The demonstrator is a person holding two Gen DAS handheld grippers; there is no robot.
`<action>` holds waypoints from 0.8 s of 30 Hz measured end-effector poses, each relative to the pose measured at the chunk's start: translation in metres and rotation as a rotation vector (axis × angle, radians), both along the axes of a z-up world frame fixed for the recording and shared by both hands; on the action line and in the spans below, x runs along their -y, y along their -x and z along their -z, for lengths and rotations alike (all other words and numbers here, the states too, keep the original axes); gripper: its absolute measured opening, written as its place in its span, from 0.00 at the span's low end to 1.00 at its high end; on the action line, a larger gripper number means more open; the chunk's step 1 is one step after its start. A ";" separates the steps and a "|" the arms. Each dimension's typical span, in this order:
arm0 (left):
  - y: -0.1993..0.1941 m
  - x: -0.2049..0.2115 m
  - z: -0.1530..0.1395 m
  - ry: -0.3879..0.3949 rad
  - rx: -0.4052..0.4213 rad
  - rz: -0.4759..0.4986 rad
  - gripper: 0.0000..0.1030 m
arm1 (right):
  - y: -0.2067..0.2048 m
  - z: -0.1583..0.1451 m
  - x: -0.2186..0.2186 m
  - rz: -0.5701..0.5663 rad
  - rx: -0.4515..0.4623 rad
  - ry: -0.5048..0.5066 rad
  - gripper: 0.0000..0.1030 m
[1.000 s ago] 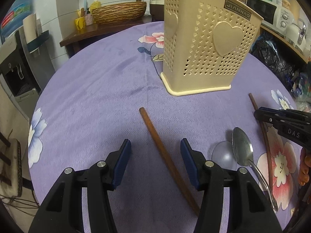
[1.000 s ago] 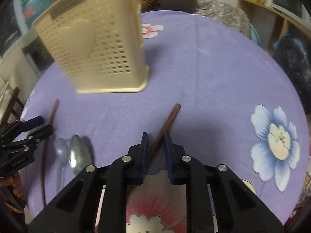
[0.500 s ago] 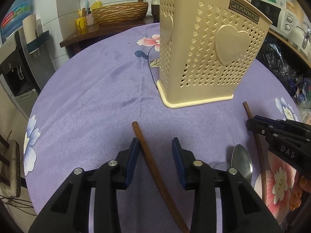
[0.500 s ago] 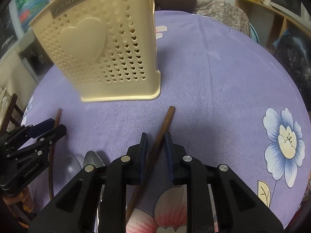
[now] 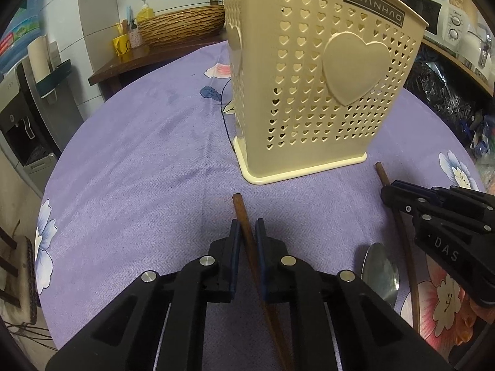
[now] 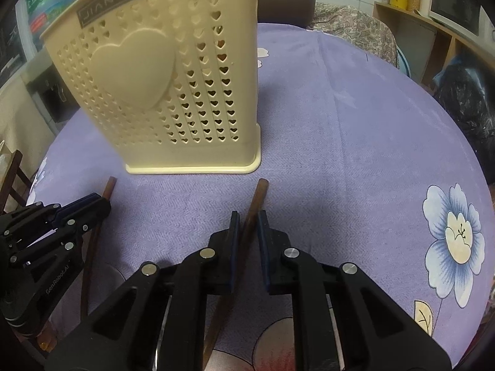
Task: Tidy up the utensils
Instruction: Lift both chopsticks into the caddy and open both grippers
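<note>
A cream perforated utensil holder (image 5: 312,86) with heart holes stands on the purple cloth; it also shows in the right wrist view (image 6: 164,92). My left gripper (image 5: 247,238) is shut on a brown wooden chopstick (image 5: 244,219). My right gripper (image 6: 246,232) is shut on a second brown chopstick (image 6: 256,198), which also shows in the left wrist view (image 5: 383,176). A metal spoon (image 5: 379,272) lies between the two chopsticks. The right gripper appears at the right of the left wrist view (image 5: 399,198), the left gripper at the left of the right wrist view (image 6: 92,207).
The round table carries a purple flowered cloth (image 5: 139,160). A wicker basket (image 5: 182,27) and bottles stand on a dark sideboard behind. Shelves with appliances (image 5: 433,9) are at the right. A wooden chair (image 6: 12,173) stands off the table's left edge.
My left gripper has moved forward and closed on the left chopstick. My right gripper has kept its grip on the right chopstick and both have moved nearer the holder.
</note>
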State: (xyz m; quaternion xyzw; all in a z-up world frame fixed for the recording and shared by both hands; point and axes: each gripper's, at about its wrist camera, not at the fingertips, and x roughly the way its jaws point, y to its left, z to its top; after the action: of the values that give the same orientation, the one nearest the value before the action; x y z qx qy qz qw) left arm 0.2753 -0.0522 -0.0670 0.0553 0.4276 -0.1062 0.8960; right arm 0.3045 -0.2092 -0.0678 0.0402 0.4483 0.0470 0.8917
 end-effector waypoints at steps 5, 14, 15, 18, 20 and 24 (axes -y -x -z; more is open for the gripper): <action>0.001 -0.002 -0.001 0.031 0.007 -0.002 0.08 | 0.002 -0.002 0.010 -0.004 0.015 -0.069 0.09; 0.030 -0.032 -0.058 0.185 0.144 -0.005 0.08 | 0.035 -0.043 0.052 -0.010 0.135 -0.233 0.09; 0.037 -0.036 -0.069 0.206 0.169 0.000 0.08 | 0.042 -0.051 0.058 -0.014 0.158 -0.244 0.09; 0.055 -0.045 -0.097 0.240 0.240 0.010 0.08 | 0.062 -0.077 0.071 -0.041 0.224 -0.288 0.08; 0.067 -0.050 -0.113 0.260 0.282 0.016 0.08 | 0.076 -0.096 0.078 -0.060 0.277 -0.290 0.08; 0.078 -0.056 -0.134 0.270 0.333 0.017 0.08 | 0.097 -0.128 0.087 -0.089 0.366 -0.285 0.08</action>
State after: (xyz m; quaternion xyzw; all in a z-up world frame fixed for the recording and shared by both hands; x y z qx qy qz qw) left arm 0.1971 0.0034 0.0668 -0.0449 0.2552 -0.1595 0.9526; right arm 0.2072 -0.2960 0.0598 0.1366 0.2691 0.1556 0.9406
